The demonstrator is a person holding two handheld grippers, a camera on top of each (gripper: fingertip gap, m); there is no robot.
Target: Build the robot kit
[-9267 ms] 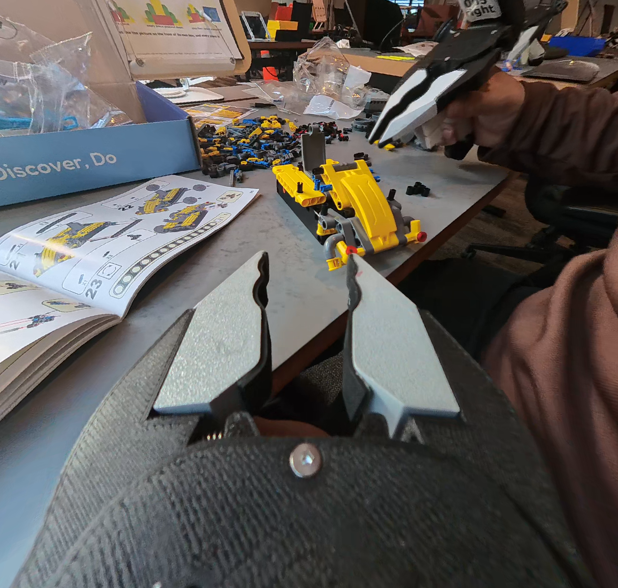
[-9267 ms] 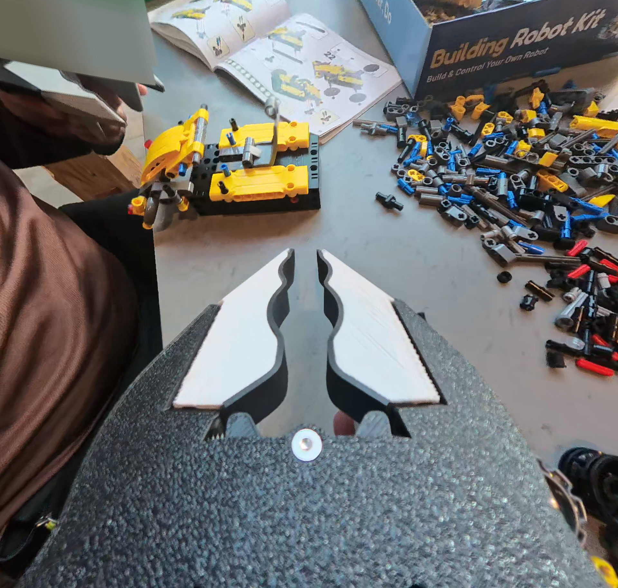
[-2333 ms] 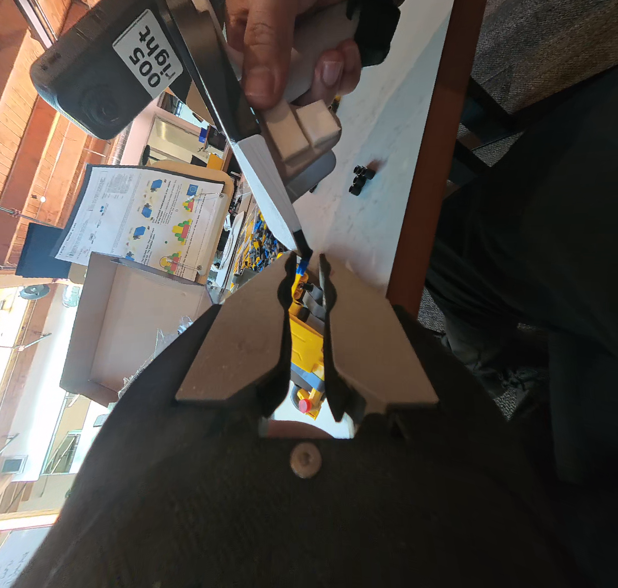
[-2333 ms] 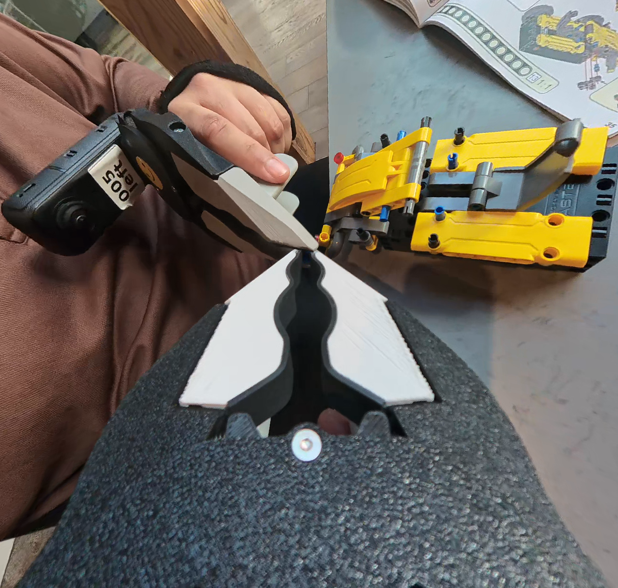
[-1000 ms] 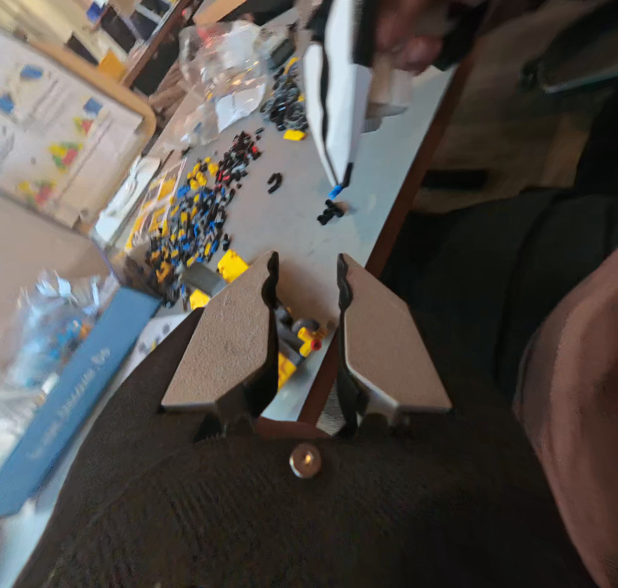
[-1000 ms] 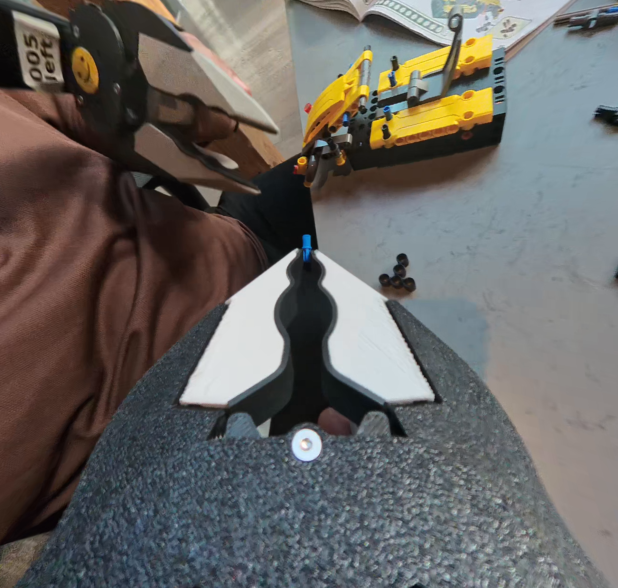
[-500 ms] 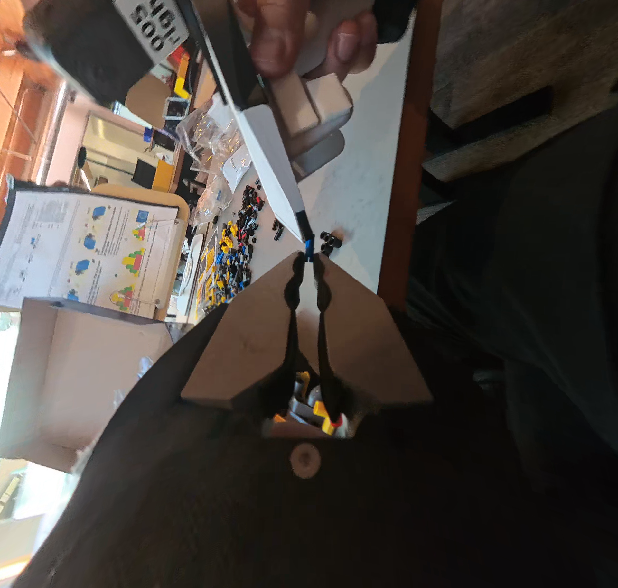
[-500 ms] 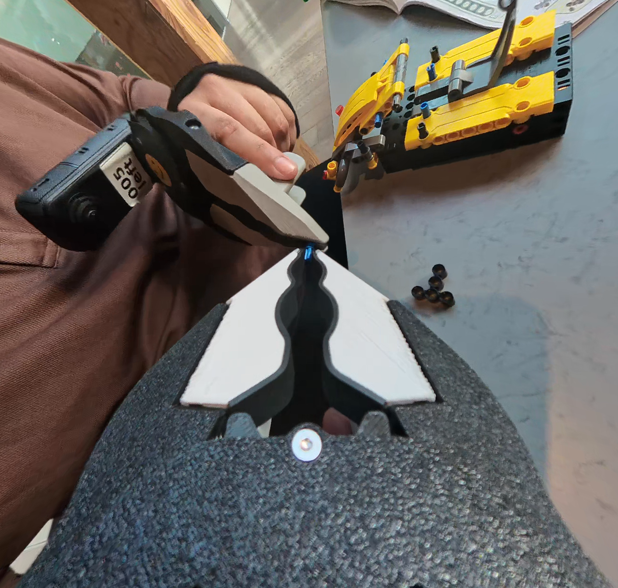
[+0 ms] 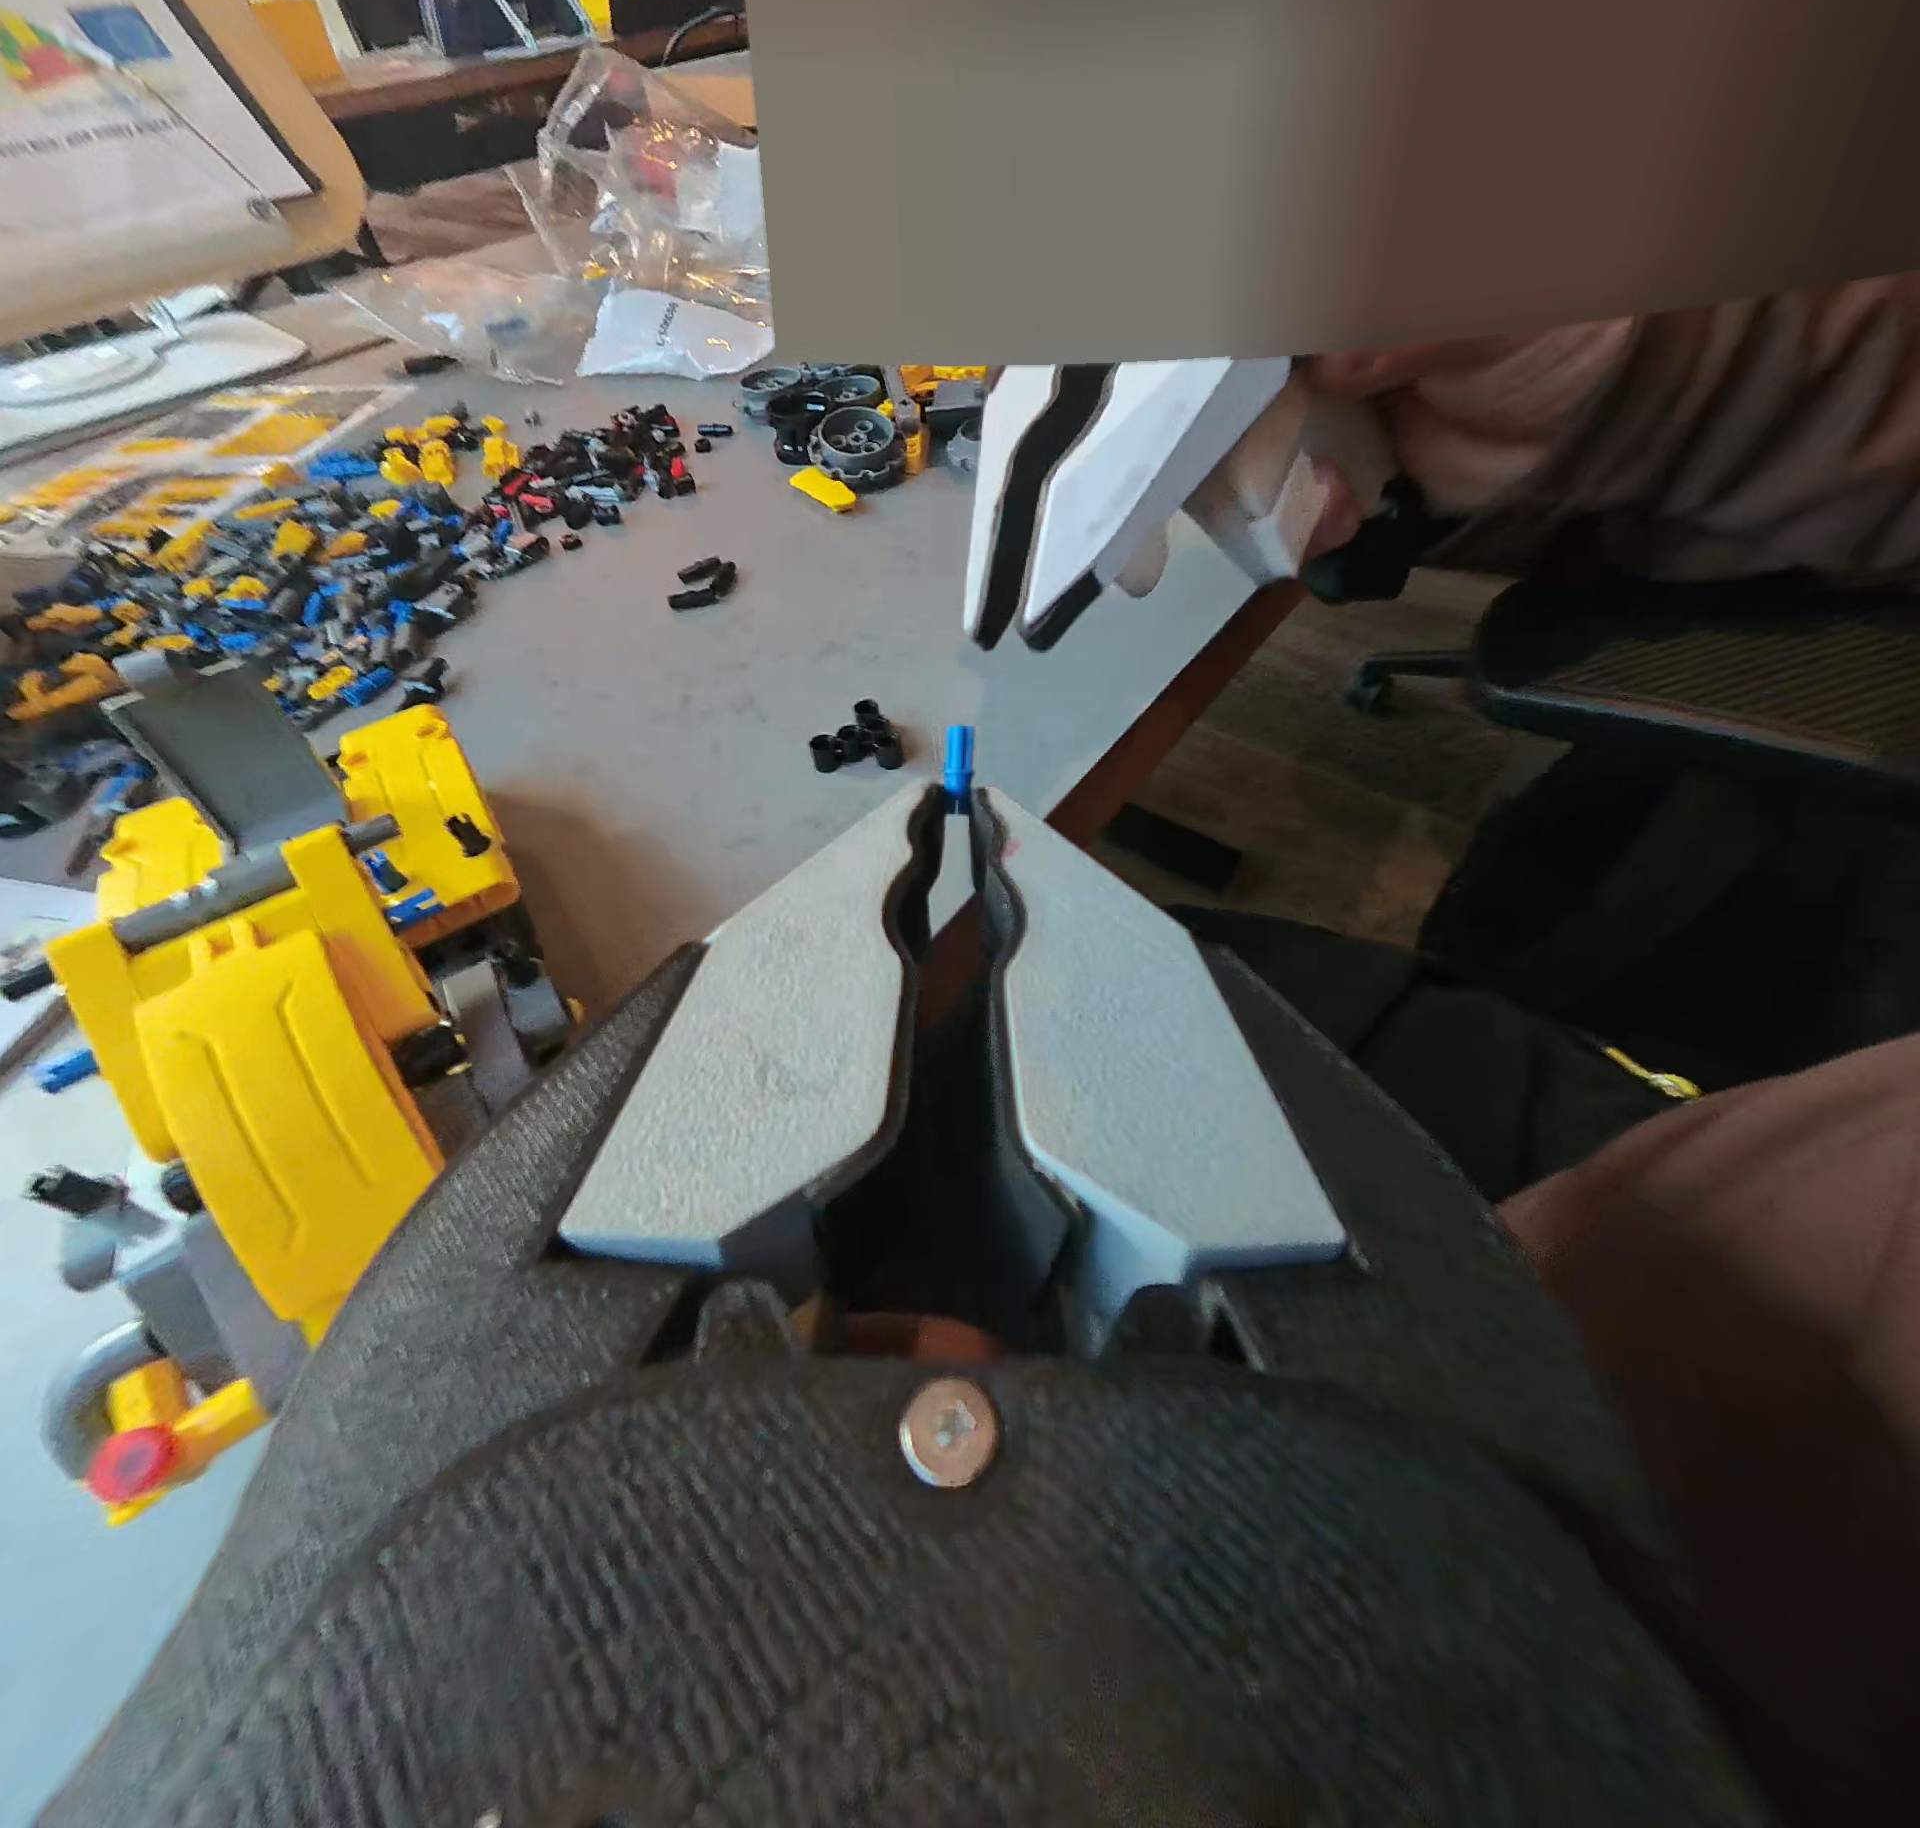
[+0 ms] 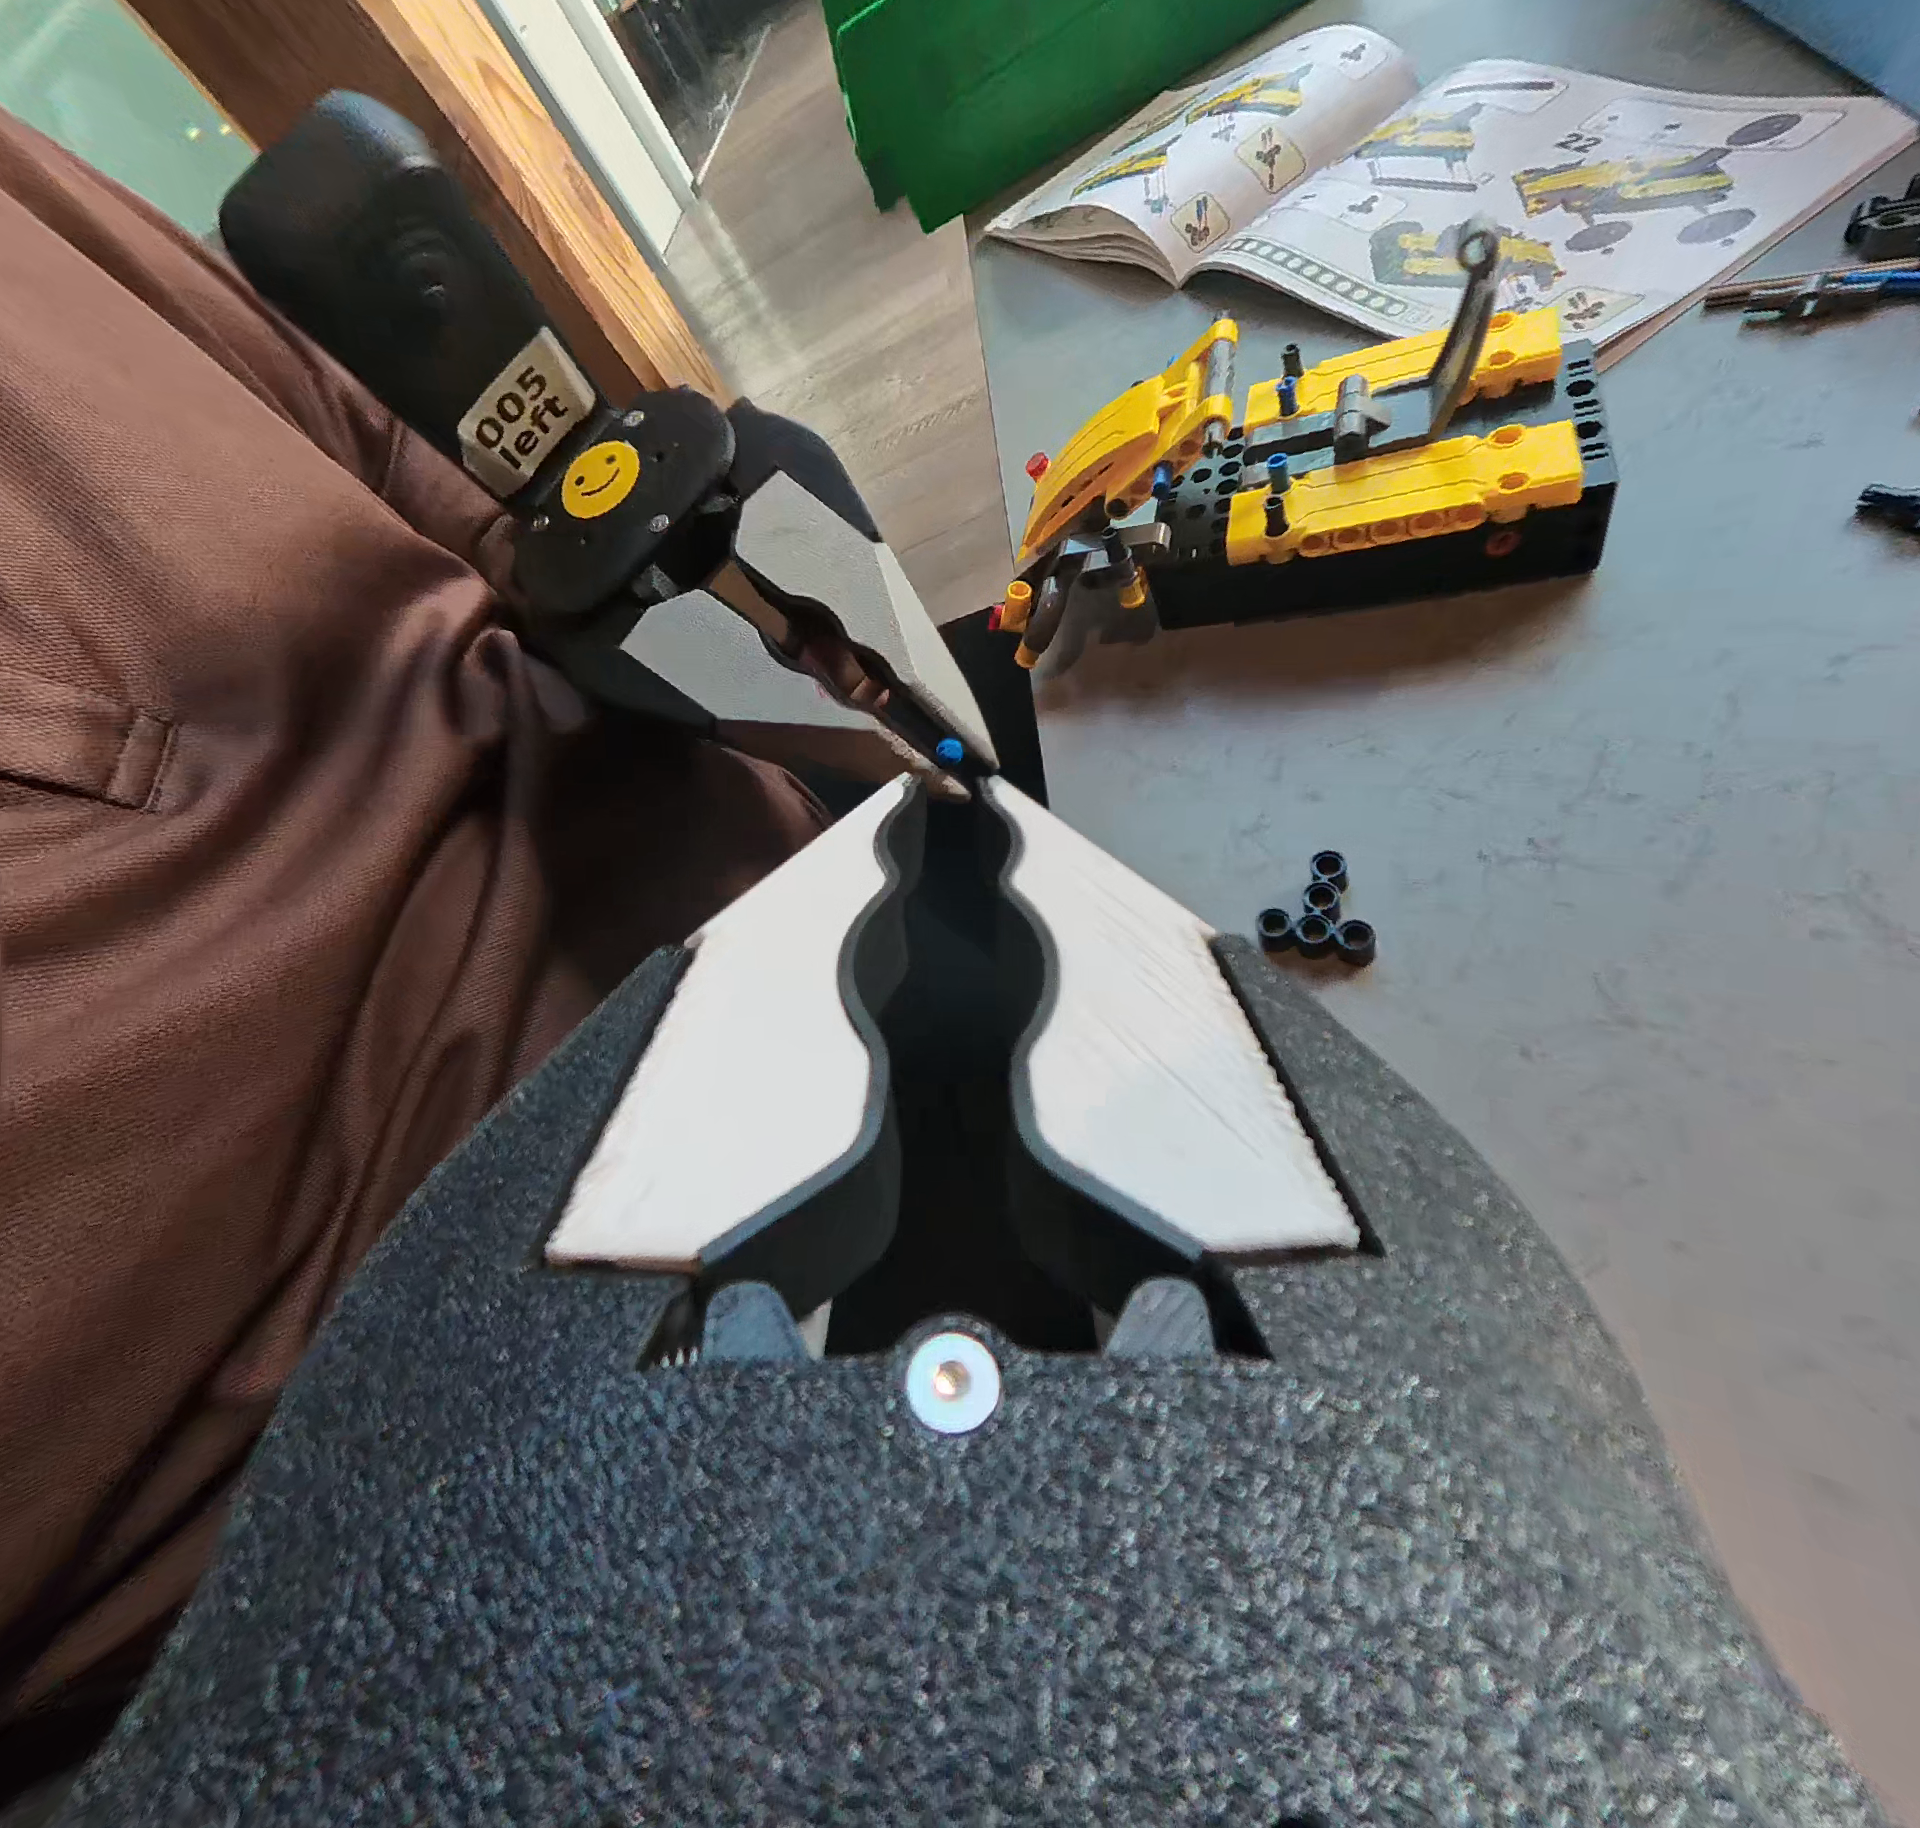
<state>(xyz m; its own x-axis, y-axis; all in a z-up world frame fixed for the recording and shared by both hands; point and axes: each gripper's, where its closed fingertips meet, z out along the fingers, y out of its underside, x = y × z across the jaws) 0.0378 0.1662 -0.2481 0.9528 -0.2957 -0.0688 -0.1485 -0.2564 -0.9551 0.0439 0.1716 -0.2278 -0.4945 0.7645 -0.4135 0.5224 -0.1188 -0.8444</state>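
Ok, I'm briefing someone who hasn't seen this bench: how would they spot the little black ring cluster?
Start at the yellow model on the grey table. Come toward the table's near edge, just off the right tongs. There lies the black ring cluster, alone on bare tabletop, apart from the big parts pile.

Blue peg (image 9: 957, 762), yellow-black model (image 10: 1340, 490), seemingly black connectors (image 10: 1317, 918)
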